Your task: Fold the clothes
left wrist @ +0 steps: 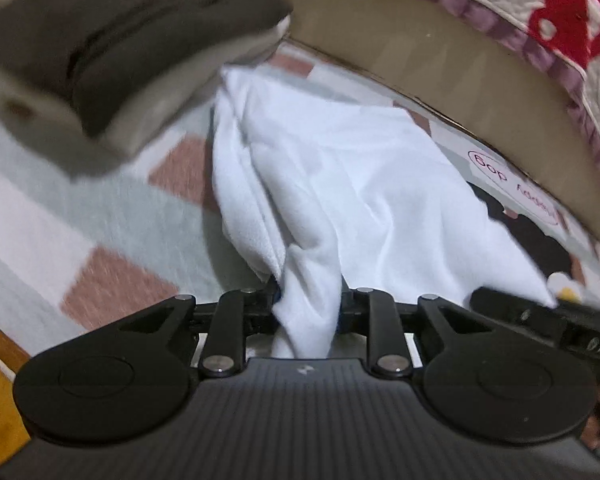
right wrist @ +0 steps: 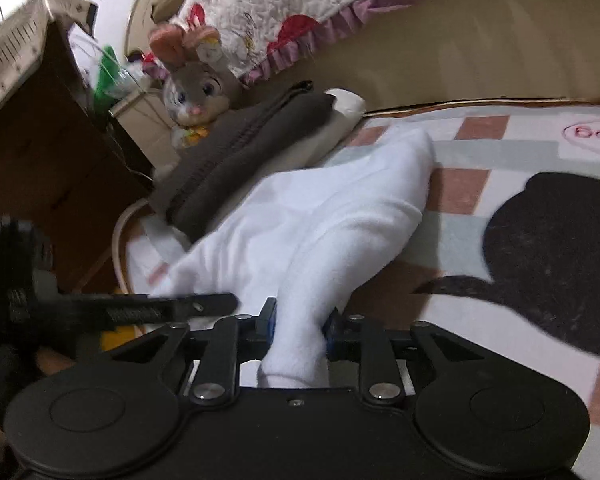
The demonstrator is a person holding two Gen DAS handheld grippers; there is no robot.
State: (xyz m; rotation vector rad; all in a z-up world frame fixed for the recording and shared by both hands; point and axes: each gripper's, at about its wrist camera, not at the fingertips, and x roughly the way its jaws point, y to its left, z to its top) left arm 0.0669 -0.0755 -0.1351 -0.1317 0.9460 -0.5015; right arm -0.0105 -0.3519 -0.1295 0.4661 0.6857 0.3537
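The white garment (left wrist: 340,184) lies partly on the checked rug (left wrist: 60,216), its far end reaching toward twelve o'clock in the left wrist view, close by the stack of folded clothes (left wrist: 140,40) at ten o'clock and the bed base (left wrist: 420,60) at one o'clock. The left gripper (left wrist: 308,300) is clenched on a bunched edge of it, the cloth squeezed between the jaws and hanging out behind them. The right gripper (right wrist: 298,322) likewise grasps a gathered wad of the same garment (right wrist: 320,220), which runs off toward one o'clock, with the plush rabbit (right wrist: 192,92) beyond at eleven o'clock. It looks like soft fleece or knit: light, limp, no stiffness of its own, so it will sag between the two holds and crease wherever it is pinched. It seems grippy rather than slick, and not fragile. Both holds take thick bunches; a neater fold would probably want single-layer corners or a hem, held well apart so the cloth stretches flat.
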